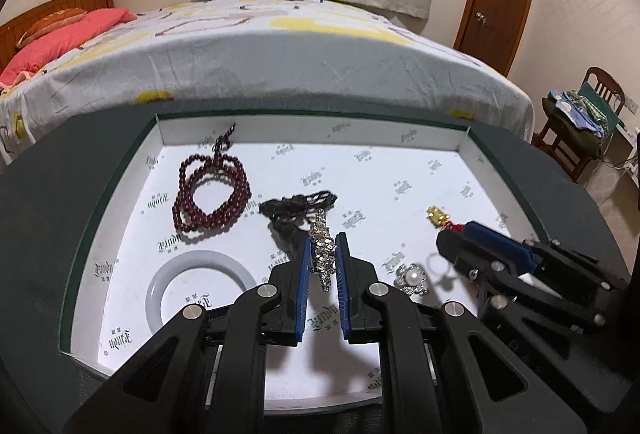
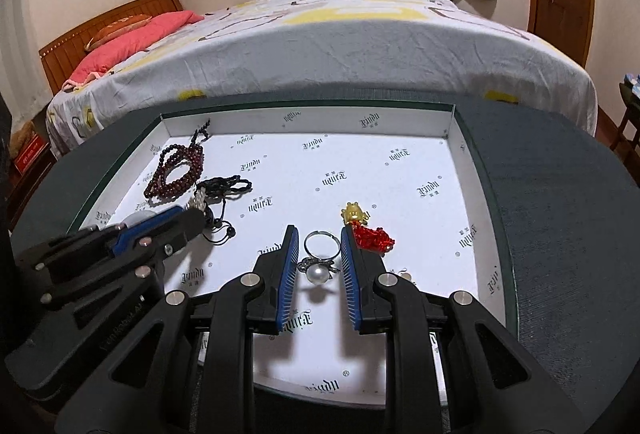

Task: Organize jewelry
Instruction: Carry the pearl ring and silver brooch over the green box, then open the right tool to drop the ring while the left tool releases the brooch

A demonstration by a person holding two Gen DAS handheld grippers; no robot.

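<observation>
A shallow white tray (image 1: 460, 146) holds the jewelry. My left gripper (image 1: 323, 246) is shut on a sparkling rhinestone piece (image 1: 322, 254) whose black cord (image 1: 296, 204) trails behind it. A dark red bead bracelet (image 1: 212, 194) and a white bangle (image 1: 160, 294) lie to the left. My right gripper (image 2: 319, 238) is open around a pearl ring (image 2: 319, 264) lying on the tray (image 2: 464, 154); the pads stand apart from it. A gold charm with red tassel (image 2: 362, 228) lies just right of the right finger. The pearl ring also shows in the left wrist view (image 1: 412, 277).
The tray sits in a dark green surface (image 2: 560, 214) in front of a bed (image 2: 360, 46). A small pearl earring (image 2: 405, 275) lies behind my right finger. The left gripper shows in the right wrist view (image 2: 176, 224). A chair with clothes (image 1: 580, 122) stands far right.
</observation>
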